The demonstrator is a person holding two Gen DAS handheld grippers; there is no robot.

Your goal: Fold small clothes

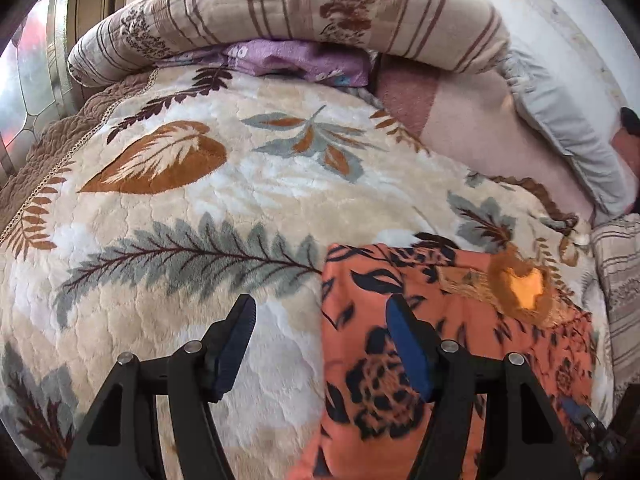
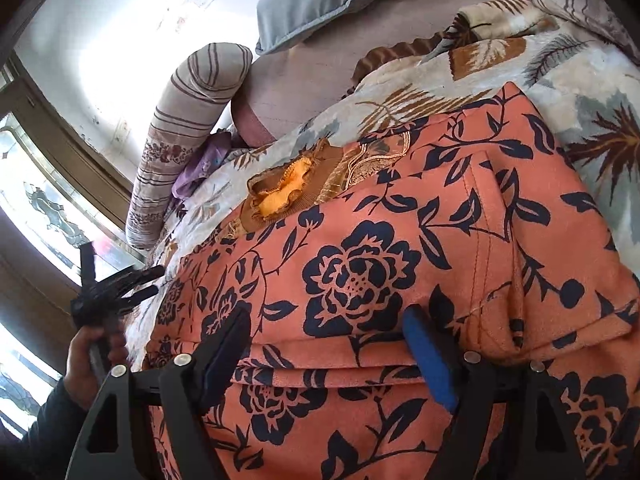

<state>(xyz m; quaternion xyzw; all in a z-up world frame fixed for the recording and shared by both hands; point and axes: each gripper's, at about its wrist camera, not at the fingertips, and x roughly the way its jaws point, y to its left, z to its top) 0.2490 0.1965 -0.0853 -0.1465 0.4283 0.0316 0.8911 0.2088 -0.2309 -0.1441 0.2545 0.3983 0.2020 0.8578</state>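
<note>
A: Surface: cream plush blanket (image 1: 224, 184) with leaf print, covering the bed.
B: I log the orange floral garment (image 2: 360, 272) at lower centre; left gripper (image 1: 320, 344) spread, empty; right gripper (image 2: 332, 344) spread above it.

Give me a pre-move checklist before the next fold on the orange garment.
1. Left gripper empty, jaws apart: ok.
2. Right gripper empty, jaws apart over the garment: ok.
3. Garment lies on the blanket, already doubled over, a folded edge showing near the right gripper: ok.
4. Garment smooth: not ok, creases run beside the seam.
5. Collar tucked flat: not ok, it is bunched.
6. Garment's near edge reachable: cannot tell, hidden under the grippers.
</note>
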